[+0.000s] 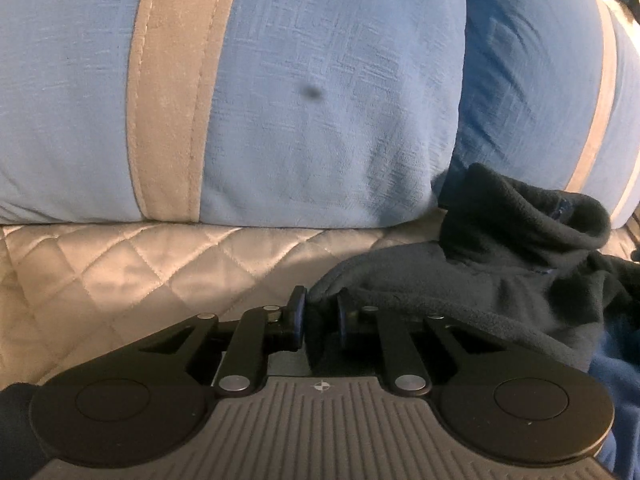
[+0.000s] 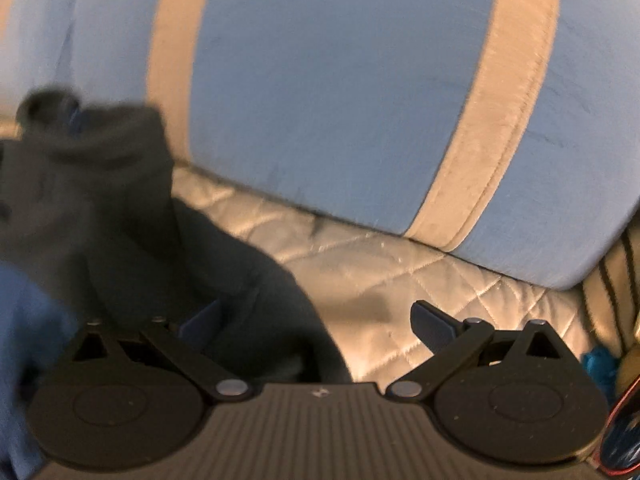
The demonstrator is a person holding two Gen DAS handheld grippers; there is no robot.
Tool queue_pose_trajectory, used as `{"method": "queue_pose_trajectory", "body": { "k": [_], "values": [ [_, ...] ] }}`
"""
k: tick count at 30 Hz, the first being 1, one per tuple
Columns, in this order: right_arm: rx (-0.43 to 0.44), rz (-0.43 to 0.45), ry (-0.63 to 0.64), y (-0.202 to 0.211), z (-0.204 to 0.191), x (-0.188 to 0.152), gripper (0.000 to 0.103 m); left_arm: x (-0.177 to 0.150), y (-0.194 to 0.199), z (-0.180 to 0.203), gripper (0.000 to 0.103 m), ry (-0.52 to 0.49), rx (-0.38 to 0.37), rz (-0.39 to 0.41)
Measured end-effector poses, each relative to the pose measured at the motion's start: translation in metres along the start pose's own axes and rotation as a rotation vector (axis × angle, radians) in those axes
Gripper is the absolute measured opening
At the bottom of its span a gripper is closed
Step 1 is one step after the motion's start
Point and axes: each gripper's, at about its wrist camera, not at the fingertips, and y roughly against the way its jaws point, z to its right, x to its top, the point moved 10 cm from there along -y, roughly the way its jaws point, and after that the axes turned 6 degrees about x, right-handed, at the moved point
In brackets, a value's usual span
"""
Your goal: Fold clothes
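Left wrist view: left gripper sits at bottom centre, jaws nearly closed, pinching a fold of the dark fleece garment at its left edge. Fabric fills the narrow gap between the pads. Garment spreads from the pinch toward the right, its collar standing up in a rolled bunch against the cushions. It lies on the quilted cream cover. Behind it, a light blue cushion with a beige stripe fills most of the frame; a second blue cushion sits to its right, touching it. Blue fabric shows at lower right, partly under the dark garment. Dark smudge near frame centre, can't tell whether it's on the cushion or the lens.

Right wrist view: right gripper at bottom, jaws spread wide, holding nothing. Left finger is against or just over the garment's edge, can't tell which; right finger is over bare quilt. Dark fleece garment occupies the left side, heaped, collar up at the top left. Frame is motion-blurred. Quilted cover runs across the middle; blue cushion with two beige stripes behind it. Blue fabric at far left. Small teal item and red wire at the right edge, too cropped to identify.

No containers in either view.
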Motion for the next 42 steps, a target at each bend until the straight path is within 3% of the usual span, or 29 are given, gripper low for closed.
{"method": "queue_pose_trajectory", "body": {
  "k": [11,17,19,21,23,25,31,38,42],
  "values": [
    [-0.020,0.006,0.333,0.015,-0.025,0.021,0.100,-0.003,-0.005,0.002,0.016,-0.035,0.016,0.004],
    [0.014,-0.035,0.484,0.008,-0.041,0.028,0.070,-0.003,-0.005,0.003,0.016,-0.035,0.015,0.009],
    [0.042,-0.028,0.469,0.006,-0.043,0.029,0.053,-0.003,-0.005,0.003,0.016,-0.042,0.024,0.015],
    [0.045,-0.020,0.439,0.004,-0.042,0.029,0.048,-0.003,-0.004,0.006,0.016,-0.064,0.038,0.024],
    [0.027,-0.013,0.422,0.004,-0.042,0.027,0.030,-0.003,-0.003,0.008,0.016,-0.088,0.054,0.036],
    [0.020,-0.002,0.401,0.006,-0.041,0.027,0.023,-0.002,-0.001,0.010,0.016,-0.103,0.066,0.052],
    [-0.011,0.031,0.344,0.011,-0.036,0.033,0.015,0.011,0.013,0.013,0.012,-0.184,0.130,0.126],
    [-0.117,0.118,0.306,0.016,-0.034,0.055,0.014,0.041,0.029,0.020,0.012,-0.331,0.284,0.236],
    [-0.146,0.120,0.309,0.008,-0.040,0.060,0.014,0.041,0.022,0.017,0.012,-0.405,0.355,0.226]
  ]
}}
